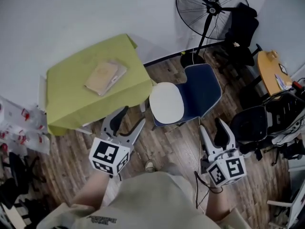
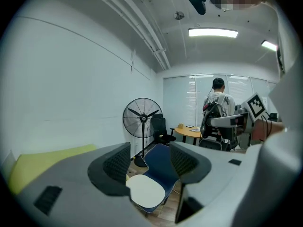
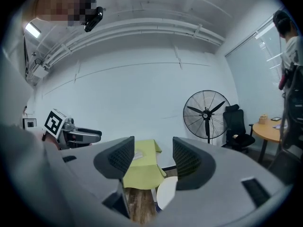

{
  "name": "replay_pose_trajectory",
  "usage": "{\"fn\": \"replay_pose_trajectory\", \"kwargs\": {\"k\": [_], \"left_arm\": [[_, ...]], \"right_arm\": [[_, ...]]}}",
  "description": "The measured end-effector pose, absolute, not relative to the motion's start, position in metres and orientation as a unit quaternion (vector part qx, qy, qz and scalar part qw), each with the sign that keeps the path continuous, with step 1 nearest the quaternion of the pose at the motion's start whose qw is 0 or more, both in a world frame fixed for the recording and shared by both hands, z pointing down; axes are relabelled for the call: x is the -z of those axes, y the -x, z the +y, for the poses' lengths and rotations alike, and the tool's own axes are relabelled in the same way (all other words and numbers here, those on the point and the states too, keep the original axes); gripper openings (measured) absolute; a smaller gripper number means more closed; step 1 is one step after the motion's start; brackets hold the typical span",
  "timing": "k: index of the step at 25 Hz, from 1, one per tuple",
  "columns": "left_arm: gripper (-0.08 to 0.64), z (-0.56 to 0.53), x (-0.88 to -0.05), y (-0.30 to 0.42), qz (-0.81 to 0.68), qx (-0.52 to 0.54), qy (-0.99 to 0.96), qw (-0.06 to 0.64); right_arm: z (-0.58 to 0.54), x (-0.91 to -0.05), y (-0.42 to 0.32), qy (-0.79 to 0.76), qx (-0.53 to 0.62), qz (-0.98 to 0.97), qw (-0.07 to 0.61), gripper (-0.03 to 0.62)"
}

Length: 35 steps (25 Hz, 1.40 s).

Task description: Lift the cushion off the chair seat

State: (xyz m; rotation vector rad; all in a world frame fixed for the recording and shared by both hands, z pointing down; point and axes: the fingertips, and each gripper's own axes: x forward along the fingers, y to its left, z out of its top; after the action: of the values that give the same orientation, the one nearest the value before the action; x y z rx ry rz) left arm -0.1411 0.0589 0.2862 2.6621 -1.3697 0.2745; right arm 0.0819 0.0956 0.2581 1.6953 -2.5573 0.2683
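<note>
A round white cushion [image 1: 167, 102] lies on the seat of a dark blue chair [image 1: 202, 89] in the middle of the head view. My left gripper [image 1: 127, 121] hangs open just left of and short of the chair, nothing between its jaws. My right gripper [image 1: 213, 131] is open too, on the near right of the chair. In the left gripper view the cushion [image 2: 146, 190] and the blue chair [image 2: 158, 161] show between the open jaws, some way off. In the right gripper view a slice of the cushion [image 3: 166, 191] shows low between the jaws.
A table with a yellow-green cloth [image 1: 76, 75] and a flat tan packet [image 1: 105, 76] stands left of the chair. A black standing fan [image 1: 209, 6] is behind the chair. Black office chairs [image 1: 252, 123] and a wooden desk [image 1: 270, 70] crowd the right. A person [image 2: 218, 103] stands far back.
</note>
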Motion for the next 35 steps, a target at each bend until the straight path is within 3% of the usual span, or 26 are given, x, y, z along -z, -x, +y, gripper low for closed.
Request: {"fn": "replay_pose_trajectory", "kwargs": {"k": [20, 35], "left_arm": [[0.252, -0.108, -0.377, 0.071, -0.47, -0.146, -0.855, 0.162], [0.261, -0.213, -0.503, 0.02, -0.494, -0.24, -0.799, 0.245]], "right_arm": [[-0.104, -0.37, -0.142, -0.509, -0.177, -0.836, 0.099, 0.253], [-0.228, -0.531, -0.161, -0.451, -0.284, -0.825, 0.188, 0.256]]}}
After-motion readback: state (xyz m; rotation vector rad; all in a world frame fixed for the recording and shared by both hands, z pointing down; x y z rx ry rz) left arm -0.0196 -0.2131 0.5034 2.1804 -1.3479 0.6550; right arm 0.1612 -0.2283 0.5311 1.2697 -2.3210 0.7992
